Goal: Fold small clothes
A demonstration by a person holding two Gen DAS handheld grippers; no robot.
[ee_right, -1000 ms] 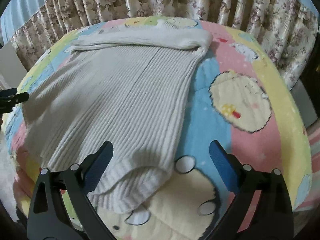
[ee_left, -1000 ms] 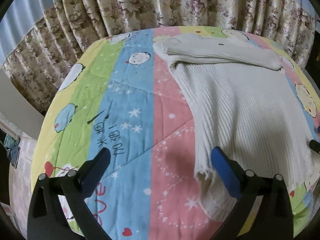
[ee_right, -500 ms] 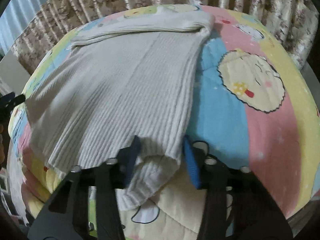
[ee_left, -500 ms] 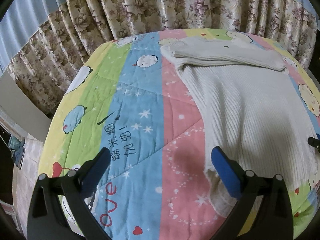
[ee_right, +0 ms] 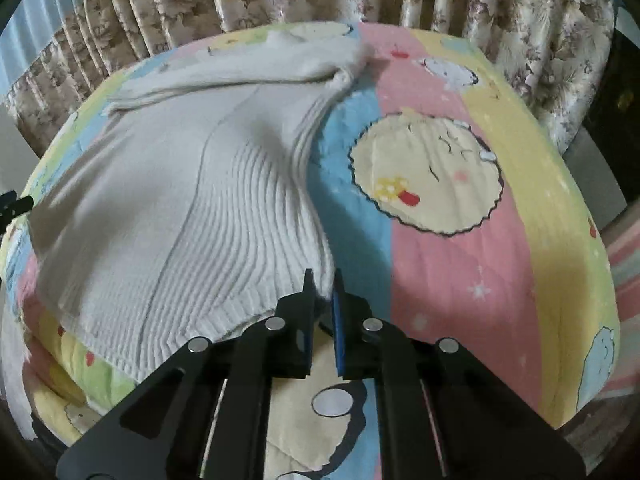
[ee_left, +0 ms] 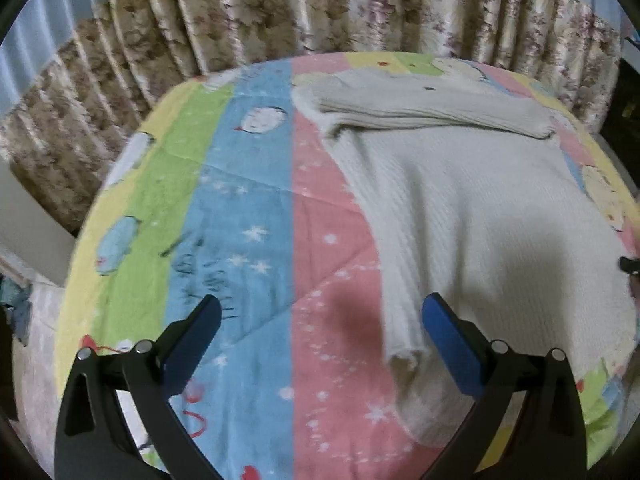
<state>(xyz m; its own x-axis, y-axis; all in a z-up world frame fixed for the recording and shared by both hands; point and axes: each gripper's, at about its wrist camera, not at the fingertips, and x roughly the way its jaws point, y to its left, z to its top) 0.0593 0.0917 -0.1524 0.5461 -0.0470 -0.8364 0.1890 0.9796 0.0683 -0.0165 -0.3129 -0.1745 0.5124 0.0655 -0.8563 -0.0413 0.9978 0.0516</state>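
A cream ribbed knit sweater (ee_left: 480,208) lies spread on a colourful cartoon quilt (ee_left: 248,208), its sleeves folded across the far end. My left gripper (ee_left: 320,320) is open and empty, hovering over the quilt, with the sweater's near left hem corner (ee_left: 404,354) just inside its right finger. In the right wrist view the sweater (ee_right: 192,208) fills the left half. My right gripper (ee_right: 322,286) is shut on the sweater's near right hem corner, which is lifted and wrinkled. The left gripper's tip (ee_right: 16,204) shows at the left edge.
The quilt (ee_right: 460,280) covers a rounded bed-like surface that drops away at its edges. Floral curtains (ee_left: 320,8) hang close behind the far edge. Dark furniture (ee_right: 616,92) stands at the right.
My right gripper went from open to shut on the sweater's near right hem corner and lifted it, wrinkling the knit. My left gripper stayed open and drifted slightly; the hem shifted.
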